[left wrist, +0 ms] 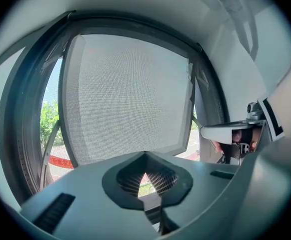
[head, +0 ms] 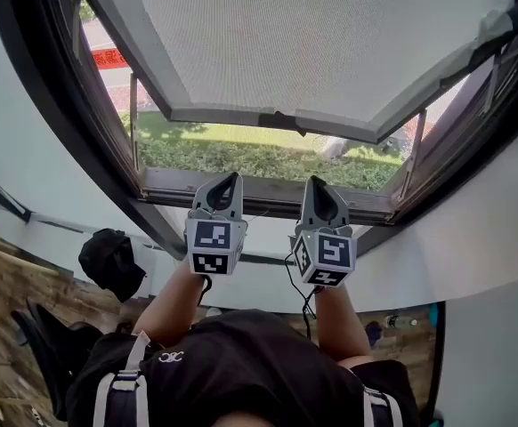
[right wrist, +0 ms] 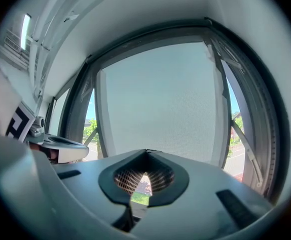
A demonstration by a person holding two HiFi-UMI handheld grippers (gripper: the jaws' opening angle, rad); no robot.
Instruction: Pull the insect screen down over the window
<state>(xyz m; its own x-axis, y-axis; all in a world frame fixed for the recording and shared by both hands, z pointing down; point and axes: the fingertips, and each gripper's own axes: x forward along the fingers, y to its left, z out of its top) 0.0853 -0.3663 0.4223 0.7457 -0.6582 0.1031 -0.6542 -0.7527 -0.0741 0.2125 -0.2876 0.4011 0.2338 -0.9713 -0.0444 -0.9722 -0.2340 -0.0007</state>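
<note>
The insect screen is a grey mesh panel that covers the upper part of the open window. Its pale bottom bar has a small dark tab at the middle and hangs well above the dark sill. Below the bar, in front of the sill, my left gripper and right gripper are side by side, both shut and empty, apart from the screen. In the left gripper view the mesh fills the window ahead of the shut left gripper. The right gripper view shows the mesh beyond the shut right gripper.
A hedge and lawn show through the open gap under the screen, with a red banner outside at the left. Slanted window stays stand at both sides. A black bag and a dark chair are low at the left.
</note>
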